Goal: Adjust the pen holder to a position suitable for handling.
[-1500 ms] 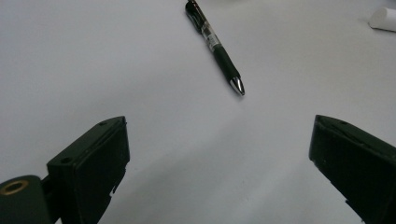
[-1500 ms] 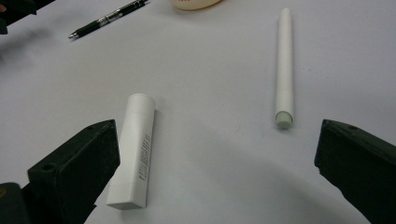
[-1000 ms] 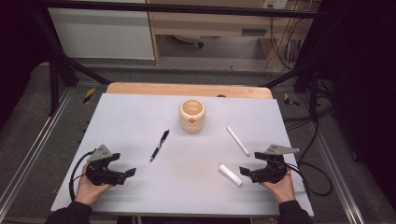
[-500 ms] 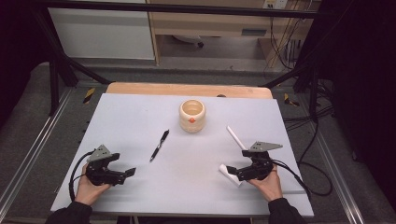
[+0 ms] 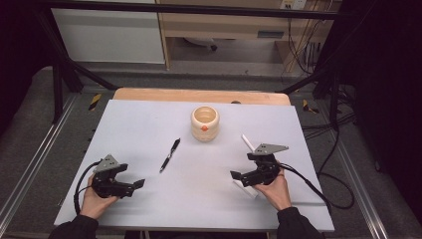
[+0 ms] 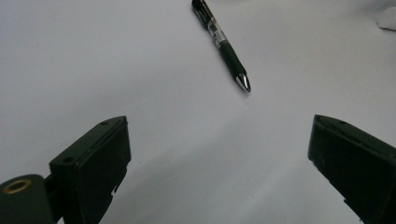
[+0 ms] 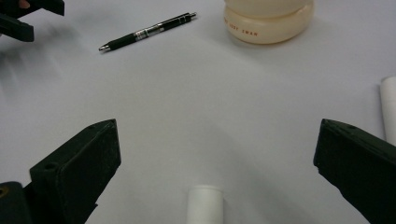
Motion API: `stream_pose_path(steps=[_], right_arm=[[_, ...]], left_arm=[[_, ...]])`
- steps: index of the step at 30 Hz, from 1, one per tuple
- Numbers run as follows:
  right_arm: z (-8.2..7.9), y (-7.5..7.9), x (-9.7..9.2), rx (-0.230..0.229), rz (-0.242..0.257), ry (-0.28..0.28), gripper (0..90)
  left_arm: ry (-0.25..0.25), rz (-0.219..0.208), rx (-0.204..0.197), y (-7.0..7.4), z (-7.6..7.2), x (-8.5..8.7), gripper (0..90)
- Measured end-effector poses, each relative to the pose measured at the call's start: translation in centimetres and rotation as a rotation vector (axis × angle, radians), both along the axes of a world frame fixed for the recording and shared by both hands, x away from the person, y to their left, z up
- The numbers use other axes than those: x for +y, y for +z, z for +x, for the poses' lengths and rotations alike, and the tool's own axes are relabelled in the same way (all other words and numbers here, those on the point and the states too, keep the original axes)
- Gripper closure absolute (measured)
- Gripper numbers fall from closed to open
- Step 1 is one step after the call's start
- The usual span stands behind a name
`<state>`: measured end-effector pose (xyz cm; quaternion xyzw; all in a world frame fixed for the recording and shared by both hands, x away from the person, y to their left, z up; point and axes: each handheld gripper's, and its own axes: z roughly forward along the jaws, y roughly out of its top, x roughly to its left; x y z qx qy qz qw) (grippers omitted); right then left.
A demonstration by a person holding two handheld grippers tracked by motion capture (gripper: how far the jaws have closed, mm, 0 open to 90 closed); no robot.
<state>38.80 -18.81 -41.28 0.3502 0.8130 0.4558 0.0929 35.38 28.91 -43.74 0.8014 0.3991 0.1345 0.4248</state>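
White cylinder [image 7: 204, 203] lies between wide-open right gripper [image 7: 217, 177] jaws, seemingly untouched.

Left gripper [image 5: 139, 183] agape; right gripper [image 5: 235, 175] agape.

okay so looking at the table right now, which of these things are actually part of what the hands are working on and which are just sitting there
In the job:
- right gripper, open, jaws on either side of the short white tube
- short white tube, lying between those jaws

Lying about:
- black pen, apart from both grippers
- cream cup, far from both
- longer white tube, behind the right gripper
- left gripper, open, holding nothing
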Motion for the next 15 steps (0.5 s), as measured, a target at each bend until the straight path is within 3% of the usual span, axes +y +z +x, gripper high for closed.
stream_pose_path(steps=[15], right_arm=[[2.0, 1.9, 3.7, -0.029, -0.01, 0.033, 1.7]], left_arm=[[0.002, 0.0, 0.003, 0.0, 0.0, 0.1, 6.1]])
